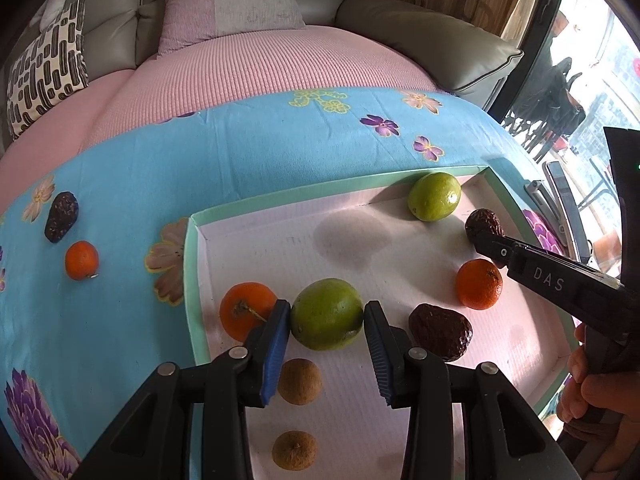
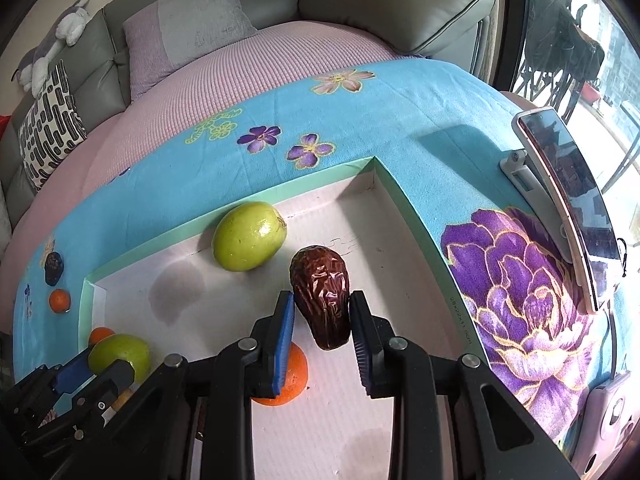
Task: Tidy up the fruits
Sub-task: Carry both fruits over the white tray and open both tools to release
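1. Gripping a wrinkled brown date point(image 2: 322, 296), the right gripper point(image 2: 322, 334) hangs over the tray point(image 2: 416, 216); the date's long axis runs forward, away from the camera.
2. Straddling a green fruit point(image 1: 326, 314), the left gripper point(image 1: 326, 350) has both pads at its sides; whether it clamps is unclear.

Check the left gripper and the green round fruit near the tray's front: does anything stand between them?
Nothing visible does. The left gripper has its fingers either side of the green round fruit, with an orange tangerine just outside its left finger.
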`<state>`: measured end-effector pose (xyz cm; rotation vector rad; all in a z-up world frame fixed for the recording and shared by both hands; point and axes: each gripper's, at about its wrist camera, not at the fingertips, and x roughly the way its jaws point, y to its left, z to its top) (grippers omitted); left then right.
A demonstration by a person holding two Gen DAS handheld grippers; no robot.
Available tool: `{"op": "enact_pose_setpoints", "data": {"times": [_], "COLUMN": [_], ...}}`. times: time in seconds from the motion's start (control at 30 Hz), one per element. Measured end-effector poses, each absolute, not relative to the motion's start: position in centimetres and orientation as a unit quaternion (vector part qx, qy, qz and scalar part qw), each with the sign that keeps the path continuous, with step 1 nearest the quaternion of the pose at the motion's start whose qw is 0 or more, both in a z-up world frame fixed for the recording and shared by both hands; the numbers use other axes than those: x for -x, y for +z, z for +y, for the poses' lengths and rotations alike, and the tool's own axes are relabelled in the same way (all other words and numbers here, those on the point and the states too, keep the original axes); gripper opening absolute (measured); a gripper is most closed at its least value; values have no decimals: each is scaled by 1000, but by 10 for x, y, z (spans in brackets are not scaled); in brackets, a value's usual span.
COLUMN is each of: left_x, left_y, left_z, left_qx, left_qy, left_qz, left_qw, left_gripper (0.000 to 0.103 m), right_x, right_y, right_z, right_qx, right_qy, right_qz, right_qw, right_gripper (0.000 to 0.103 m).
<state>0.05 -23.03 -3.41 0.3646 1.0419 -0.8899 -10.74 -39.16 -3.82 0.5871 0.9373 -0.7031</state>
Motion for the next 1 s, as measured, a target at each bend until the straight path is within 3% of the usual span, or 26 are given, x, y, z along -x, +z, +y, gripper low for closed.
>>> {"op": "enact_pose_setpoints", "data": {"times": [0.27,0.43,0.47,0.7,0.9,1.0], "left_x": [-2,-1,-1,-2,-10,-23], "left_y": [-35,-32,-31,-17,-6,-4], "left_z": [-230,-228,-228,-223,-211,-201], "left_qx": [-170,-172,-171,-168,-155,-142], "left_qy": [-402,-402,-403,-401,-384,-359], "left_qz": [495,495,495,486,478,479], "left_qw": [751,751,750,758,775,788], "left_gripper": [41,42,43,64,76,77], "right_x": [106,106,106,106,104,100], "right_y": [-41,-41,-40,-33,-26,-26], "right_z": [-393,-393,-392,-389,-385,-381], "right_qx": [-274,-275,-274,-267,-260,-254], "right_qy": [-328,-329,-328,-325,-322,-318], "right_qz": [438,439,438,428,420,423], "right_qw": [791,790,791,800,808,810], "right_gripper": [31,42,48,67,70,75]}}
